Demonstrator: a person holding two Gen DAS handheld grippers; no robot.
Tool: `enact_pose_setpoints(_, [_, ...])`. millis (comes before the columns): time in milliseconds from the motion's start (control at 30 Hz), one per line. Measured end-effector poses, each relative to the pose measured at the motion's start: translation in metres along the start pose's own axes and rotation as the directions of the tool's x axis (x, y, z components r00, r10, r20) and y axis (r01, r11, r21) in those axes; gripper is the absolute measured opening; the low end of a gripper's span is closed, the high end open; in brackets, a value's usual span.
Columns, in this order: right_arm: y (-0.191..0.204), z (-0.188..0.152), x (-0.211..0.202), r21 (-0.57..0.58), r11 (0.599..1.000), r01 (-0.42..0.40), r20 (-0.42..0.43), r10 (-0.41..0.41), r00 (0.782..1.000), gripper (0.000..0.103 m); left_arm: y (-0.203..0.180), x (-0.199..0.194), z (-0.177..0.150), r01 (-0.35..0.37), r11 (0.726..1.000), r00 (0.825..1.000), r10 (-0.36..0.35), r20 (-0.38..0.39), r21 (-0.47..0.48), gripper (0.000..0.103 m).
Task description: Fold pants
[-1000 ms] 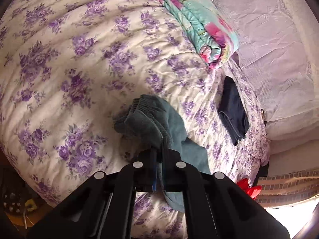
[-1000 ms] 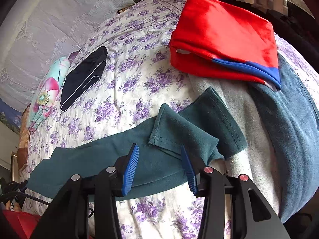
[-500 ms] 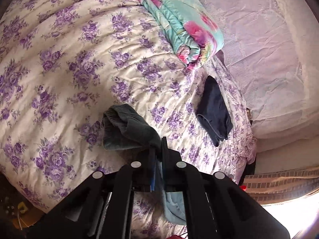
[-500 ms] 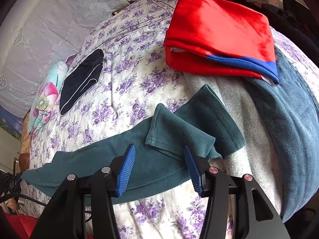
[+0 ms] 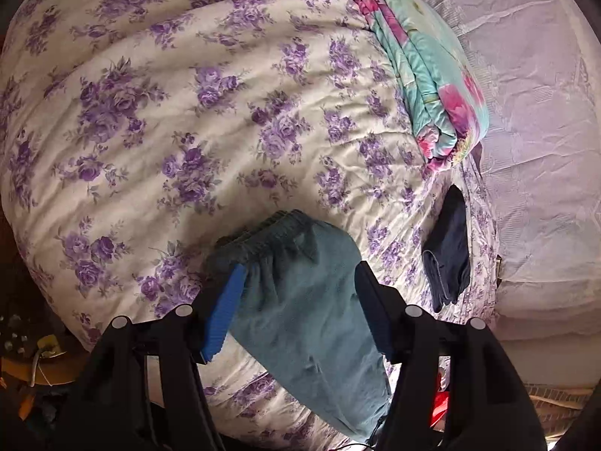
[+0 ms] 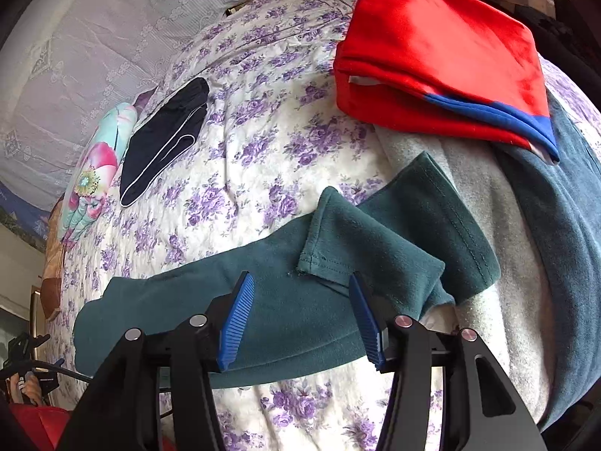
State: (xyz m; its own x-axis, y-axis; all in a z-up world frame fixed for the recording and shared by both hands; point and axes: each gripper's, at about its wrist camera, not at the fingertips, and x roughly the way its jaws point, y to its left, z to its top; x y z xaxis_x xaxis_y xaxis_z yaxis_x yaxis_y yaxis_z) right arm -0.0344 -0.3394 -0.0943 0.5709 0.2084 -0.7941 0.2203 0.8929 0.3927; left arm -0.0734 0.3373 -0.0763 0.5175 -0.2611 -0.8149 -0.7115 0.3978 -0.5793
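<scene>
The teal pants (image 6: 263, 293) lie stretched across the floral bedspread (image 6: 263, 124). In the left wrist view their waistband end (image 5: 296, 274) lies flat on the bed between my fingers. My left gripper (image 5: 296, 285) is open and hovers over the waistband, holding nothing. In the right wrist view the leg cuffs (image 6: 424, 233) are folded back near a grey garment. My right gripper (image 6: 300, 300) is open above the leg part, just short of the cuffs.
A folded red and blue garment (image 6: 443, 49) sits on a grey one (image 6: 499, 270) and a blue one (image 6: 571, 225) at the right. A folded dark navy garment (image 5: 449, 251) and a teal floral quilt (image 5: 424, 75) lie near the pillows (image 5: 533, 112).
My left gripper, shut on the waistband before, has opened and let it drop flat on the bed. My right gripper stayed open and shifted only slightly.
</scene>
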Motion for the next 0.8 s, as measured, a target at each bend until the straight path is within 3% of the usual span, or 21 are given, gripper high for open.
enact_pose_setpoints(267, [-0.003,0.001,0.001,0.010,1.000,0.008,-0.006,-0.008,1.000,0.058,0.029,0.025,-0.002,-0.084,0.996,0.996,0.084,-0.025,-0.013,0.059])
enact_pose_setpoints(400, [-0.002,0.000,-0.001,-0.005,1.000,0.013,0.002,-0.013,1.000,0.058,0.029,0.026,-0.004,-0.073,0.997,0.997,0.073,0.031,-0.005,0.043])
enact_pose_setpoints(533, [-0.001,-0.002,-0.002,-0.002,1.000,0.016,0.002,-0.016,1.000,0.059,0.012,0.027,-0.003,-0.106,0.991,0.994,0.103,0.033,0.082,0.043])
enact_pose_setpoints(800, [0.002,-0.005,-0.001,-0.004,1.000,0.012,-0.007,-0.012,1.000,0.059,0.019,0.034,-0.004,-0.111,0.993,0.994,0.111,0.005,0.048,0.043])
